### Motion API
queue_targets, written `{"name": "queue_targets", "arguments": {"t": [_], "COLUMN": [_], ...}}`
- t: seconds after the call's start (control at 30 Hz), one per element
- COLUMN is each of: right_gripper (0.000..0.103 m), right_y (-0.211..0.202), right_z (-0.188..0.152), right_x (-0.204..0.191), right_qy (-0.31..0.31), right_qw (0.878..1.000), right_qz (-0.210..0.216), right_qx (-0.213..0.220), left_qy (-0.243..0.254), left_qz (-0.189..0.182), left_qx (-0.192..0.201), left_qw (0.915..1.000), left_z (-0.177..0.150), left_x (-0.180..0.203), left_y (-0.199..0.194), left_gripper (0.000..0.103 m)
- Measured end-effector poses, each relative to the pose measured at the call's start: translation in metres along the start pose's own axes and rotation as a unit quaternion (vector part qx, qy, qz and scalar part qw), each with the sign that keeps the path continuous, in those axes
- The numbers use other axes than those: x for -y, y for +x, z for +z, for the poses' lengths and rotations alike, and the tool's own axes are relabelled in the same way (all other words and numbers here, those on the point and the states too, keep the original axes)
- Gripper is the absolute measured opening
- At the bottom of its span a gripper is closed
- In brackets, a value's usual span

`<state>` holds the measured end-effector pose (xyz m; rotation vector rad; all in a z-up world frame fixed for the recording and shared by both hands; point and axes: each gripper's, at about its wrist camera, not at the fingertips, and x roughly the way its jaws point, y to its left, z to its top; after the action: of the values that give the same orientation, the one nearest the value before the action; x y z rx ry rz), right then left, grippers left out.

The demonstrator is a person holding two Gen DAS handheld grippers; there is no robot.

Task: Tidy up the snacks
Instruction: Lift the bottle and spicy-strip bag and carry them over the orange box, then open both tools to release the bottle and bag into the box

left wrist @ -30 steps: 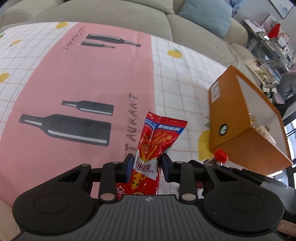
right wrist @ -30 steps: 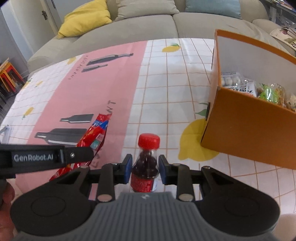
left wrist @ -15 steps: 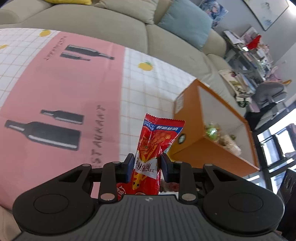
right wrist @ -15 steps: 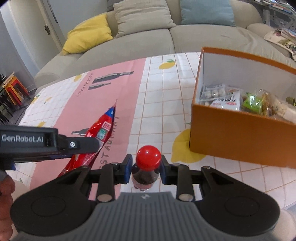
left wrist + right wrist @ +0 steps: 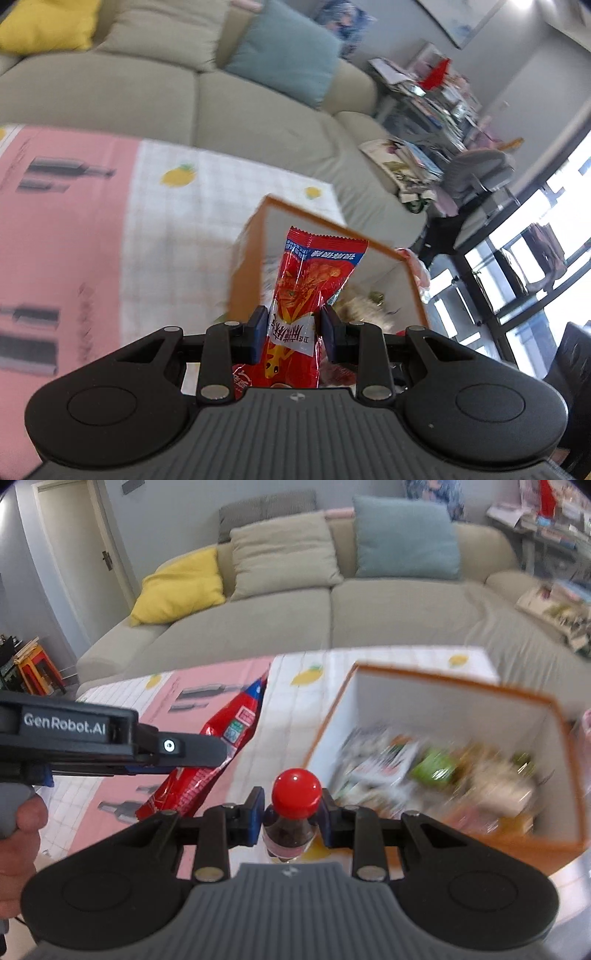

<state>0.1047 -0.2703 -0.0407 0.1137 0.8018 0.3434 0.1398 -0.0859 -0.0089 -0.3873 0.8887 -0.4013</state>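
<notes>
My left gripper point(image 5: 293, 326) is shut on a red snack packet point(image 5: 314, 280) and holds it upright in the air, above the near left corner of the orange box point(image 5: 247, 266). The packet also shows in the right wrist view point(image 5: 218, 749), with the left gripper point(image 5: 207, 753) beside it. My right gripper point(image 5: 291, 814) is shut on a small dark drink bottle with a red cap point(image 5: 296, 799), lifted off the table just left of the orange box point(image 5: 517, 698). The box holds several snack packs point(image 5: 436, 771).
The table has a pink and white checked cloth point(image 5: 173, 229) with bottle and lemon prints. A beige sofa point(image 5: 332, 620) with yellow, beige and blue cushions stands behind it. Cluttered shelves point(image 5: 436, 96) and an office chair point(image 5: 476, 170) are at the right.
Both grippers have risen and moved toward the orange box with their loads. The box now looks closer and more from above in both views.
</notes>
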Motion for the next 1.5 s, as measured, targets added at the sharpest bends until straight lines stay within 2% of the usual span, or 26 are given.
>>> {"name": "queue_targets", "arguments": {"t": [0.1,0.27,0.43,0.67,0.8,0.93,1.2,1.3,1.37,1.5], "right_gripper": [0.029,0.028,0.028,0.028,0.028,0.028,0.029,0.029,0.029,0.031], "right_y": [-0.012,-0.017,0.002,0.04,0.058,0.072,0.082,0.086,0.087,0.087], "right_z": [0.021,0.044,0.047,0.044,0.041,0.036,0.042,0.044,0.045,0.046], "right_x": [0.022,0.055,0.086,0.108,0.117,0.125,0.131,0.133,0.131,0.126], "right_qy": [-0.005,-0.039,-0.065,-0.098,-0.091,-0.087,-0.068,-0.064,-0.065,-0.063], "right_qw": [1.0,0.997,0.991,0.983,0.981,0.979,0.983,0.983,0.982,0.981], "right_qz": [-0.016,-0.069,-0.11,-0.119,-0.108,-0.103,-0.101,-0.107,-0.112,-0.119], "right_qx": [0.006,0.005,-0.032,-0.102,-0.135,-0.151,-0.138,-0.134,-0.135,-0.14], "left_qy": [0.027,0.07,0.104,0.141,0.16,0.166,0.174,0.179,0.18,0.181], "left_qz": [-0.009,-0.018,-0.011,0.018,0.035,0.046,0.075,0.079,0.078,0.08], "left_qx": [-0.002,-0.022,-0.054,-0.111,-0.13,-0.142,-0.154,-0.148,-0.146,-0.134], "left_qw": [0.9996,0.9972,0.9931,0.9836,0.9779,0.9748,0.9697,0.9694,0.9696,0.971], "left_z": [0.016,0.033,0.036,0.028,0.022,0.02,0.021,0.023,0.025,0.029], "left_x": [0.023,0.054,0.07,0.076,0.077,0.075,0.07,0.071,0.071,0.072], "left_y": [0.018,0.054,0.095,0.148,0.165,0.179,0.191,0.187,0.184,0.171], "left_gripper": [0.034,0.034,0.034,0.034,0.034,0.034,0.037,0.041,0.049,0.056]}}
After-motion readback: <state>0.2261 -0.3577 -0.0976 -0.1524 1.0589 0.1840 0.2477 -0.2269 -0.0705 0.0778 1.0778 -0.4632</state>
